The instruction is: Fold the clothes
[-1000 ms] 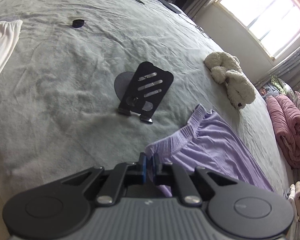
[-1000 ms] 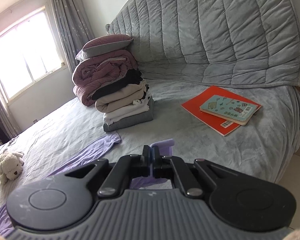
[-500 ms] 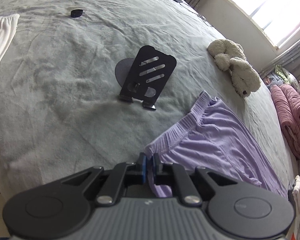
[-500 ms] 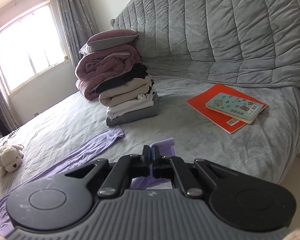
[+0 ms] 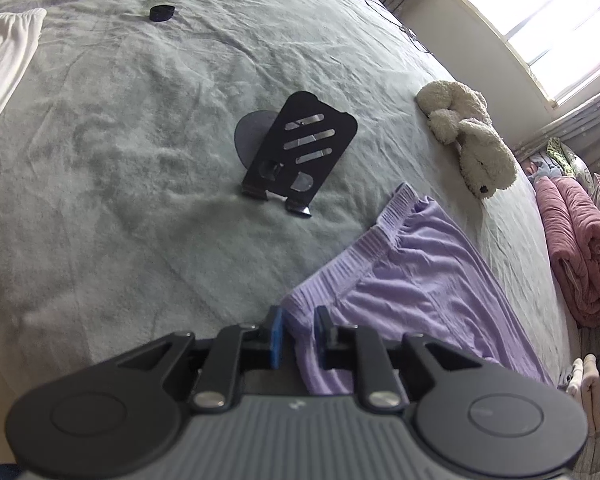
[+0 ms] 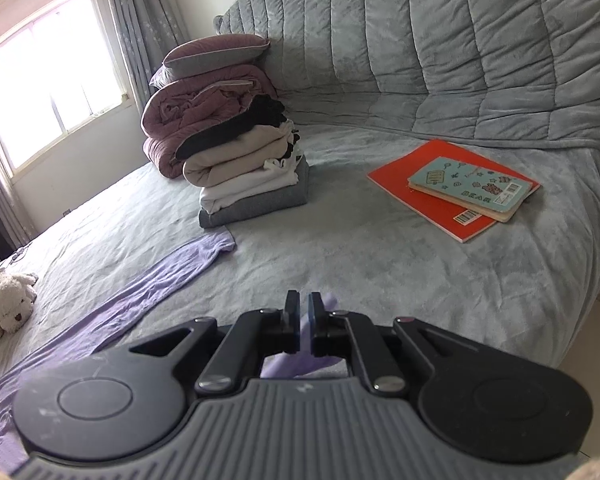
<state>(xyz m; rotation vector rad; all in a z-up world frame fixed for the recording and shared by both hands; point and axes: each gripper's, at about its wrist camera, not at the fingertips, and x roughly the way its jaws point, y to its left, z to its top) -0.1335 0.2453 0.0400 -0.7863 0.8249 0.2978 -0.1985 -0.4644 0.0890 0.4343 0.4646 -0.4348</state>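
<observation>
Lilac knit trousers (image 5: 412, 280), laid out lengthwise on grey bedspread (image 5: 120, 168); soft, light, limp, best pinched at ribbed waistband or hem corners. Left gripper (image 5: 299, 330) and right gripper (image 6: 304, 322) just parted, jaws slack, cloth lying loose between. Phone stand (image 5: 300, 152) near waistband; folded stack (image 6: 252, 176) beyond leg hem.

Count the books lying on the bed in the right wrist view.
2. A large red book lies flat on the grey bed cover near the headboard, and a smaller teal book sits on top of it. Others may be outside the view.
</observation>
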